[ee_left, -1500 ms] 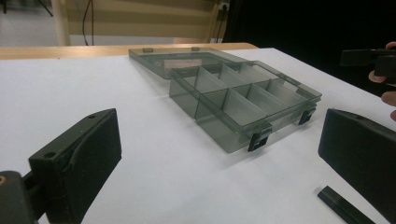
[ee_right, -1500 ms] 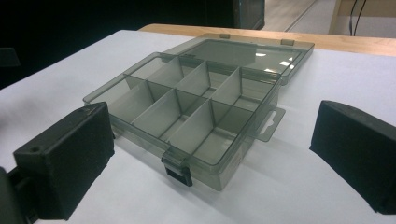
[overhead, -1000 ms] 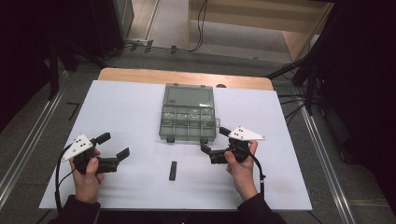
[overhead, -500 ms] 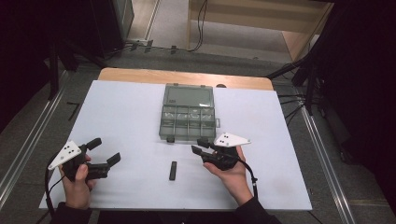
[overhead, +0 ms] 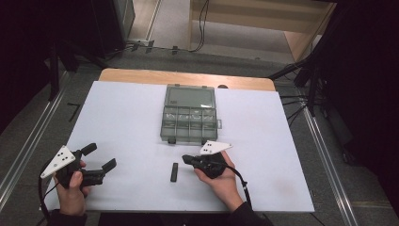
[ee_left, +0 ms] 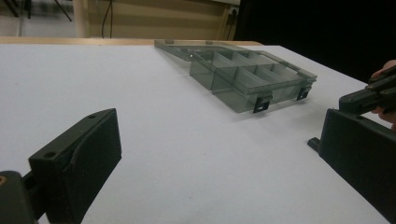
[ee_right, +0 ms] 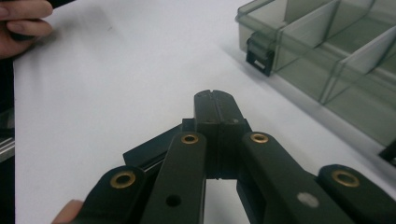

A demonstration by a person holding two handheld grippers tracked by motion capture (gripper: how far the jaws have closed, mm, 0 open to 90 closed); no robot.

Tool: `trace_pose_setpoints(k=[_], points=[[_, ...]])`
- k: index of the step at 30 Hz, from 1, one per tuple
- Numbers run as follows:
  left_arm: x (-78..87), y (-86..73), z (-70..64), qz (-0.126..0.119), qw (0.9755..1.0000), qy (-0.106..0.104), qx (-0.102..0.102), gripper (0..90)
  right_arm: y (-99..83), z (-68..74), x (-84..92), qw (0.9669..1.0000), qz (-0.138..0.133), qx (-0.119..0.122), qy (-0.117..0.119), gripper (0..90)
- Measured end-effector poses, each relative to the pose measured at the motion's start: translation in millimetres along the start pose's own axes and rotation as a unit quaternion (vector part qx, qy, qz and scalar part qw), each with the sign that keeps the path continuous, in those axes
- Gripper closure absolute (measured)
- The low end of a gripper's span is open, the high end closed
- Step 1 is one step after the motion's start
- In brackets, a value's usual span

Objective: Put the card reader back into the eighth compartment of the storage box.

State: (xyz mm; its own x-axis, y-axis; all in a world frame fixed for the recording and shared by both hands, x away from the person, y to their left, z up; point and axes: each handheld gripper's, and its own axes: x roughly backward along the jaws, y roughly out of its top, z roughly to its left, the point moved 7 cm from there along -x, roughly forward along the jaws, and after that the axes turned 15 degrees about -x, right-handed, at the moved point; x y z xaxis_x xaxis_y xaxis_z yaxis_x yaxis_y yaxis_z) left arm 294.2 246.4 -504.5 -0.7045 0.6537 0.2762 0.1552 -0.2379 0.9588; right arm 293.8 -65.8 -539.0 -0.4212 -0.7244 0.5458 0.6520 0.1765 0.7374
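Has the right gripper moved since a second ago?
Yes. The right gripper slid left from beside the clear organizer box, toward the small black bar; its jaws just closed, empty.

no legible text or labels

The right gripper (overhead: 187, 160) has swung down and leftward from beside the compartment box (overhead: 189, 123) to just right of the small black bar (overhead: 174, 172) on the white table (overhead: 263, 141), and its jaws have just been closing to meet, nothing between them. The left gripper (overhead: 100, 157) has drifted farther from the box, toward the table's near left corner, jaws wide
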Motion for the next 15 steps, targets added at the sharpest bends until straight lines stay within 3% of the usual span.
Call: trace_pose_setpoints(k=[5, 15], points=[[-0.5, -1.6, 0.2, 0.002, 1.0000, 0.001, -0.003, 0.0, -6.8, 1.3, -13.5, 0.9996, 0.025, 0.001, -0.010, 88.3], [-2.0, -3.4, -0.1, 0.004, 1.0000, 0.000, -0.003, 0.0, -11.7, -1.7, -23.7, 0.9983, 0.050, -0.010, -0.030, 88.3]])
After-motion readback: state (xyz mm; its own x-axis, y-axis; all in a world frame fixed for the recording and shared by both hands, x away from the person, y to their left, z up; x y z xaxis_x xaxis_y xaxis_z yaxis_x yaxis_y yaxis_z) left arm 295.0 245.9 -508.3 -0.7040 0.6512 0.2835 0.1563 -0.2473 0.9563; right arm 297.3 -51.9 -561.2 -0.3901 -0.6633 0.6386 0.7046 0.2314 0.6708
